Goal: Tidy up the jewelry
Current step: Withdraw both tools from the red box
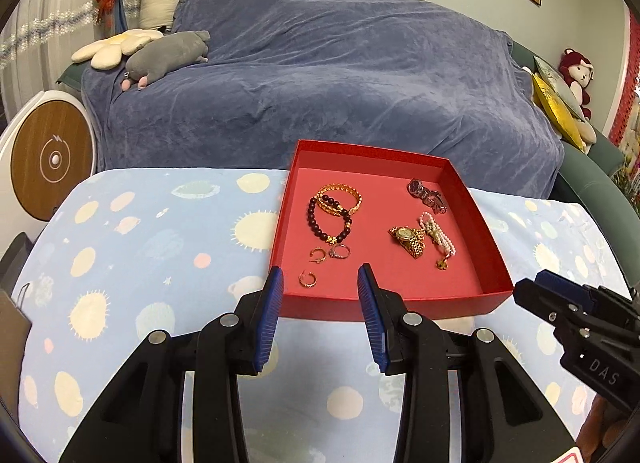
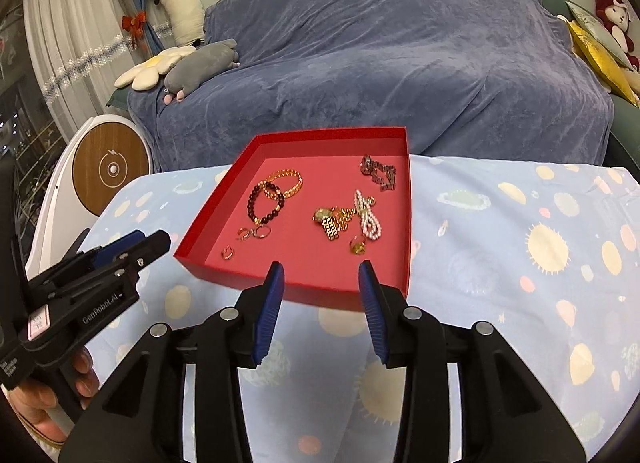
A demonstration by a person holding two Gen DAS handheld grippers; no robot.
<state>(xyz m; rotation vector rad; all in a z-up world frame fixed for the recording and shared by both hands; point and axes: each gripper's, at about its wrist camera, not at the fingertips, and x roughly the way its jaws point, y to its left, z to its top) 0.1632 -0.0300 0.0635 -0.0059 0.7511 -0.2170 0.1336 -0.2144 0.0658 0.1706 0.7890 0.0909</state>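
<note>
A shallow red tray (image 1: 384, 305) sits on the table's patterned cloth. In it lie a gold bangle (image 1: 340, 193) overlapping a dark bead bracelet (image 1: 320, 223), three small rings (image 1: 318, 254), a gold watch (image 1: 410, 239), a pearl bracelet (image 1: 438, 233) and a dark metal bracelet (image 1: 428, 197). My left gripper (image 1: 320, 275) hovers open over the tray's near left edge, nothing between its blue pads. My right gripper (image 2: 320, 267) is open and empty over the near wall of the tray (image 2: 304, 291). The gold watch (image 2: 330, 223) and pearl bracelet (image 2: 368, 219) lie just beyond it.
The pale blue tablecloth (image 1: 160, 263) with sun and planet prints spreads left and right of the tray. Behind the table stands a sofa under a blue-grey throw (image 1: 320, 83) with plush toys. A round wood-faced white device (image 1: 52, 159) stands at the left.
</note>
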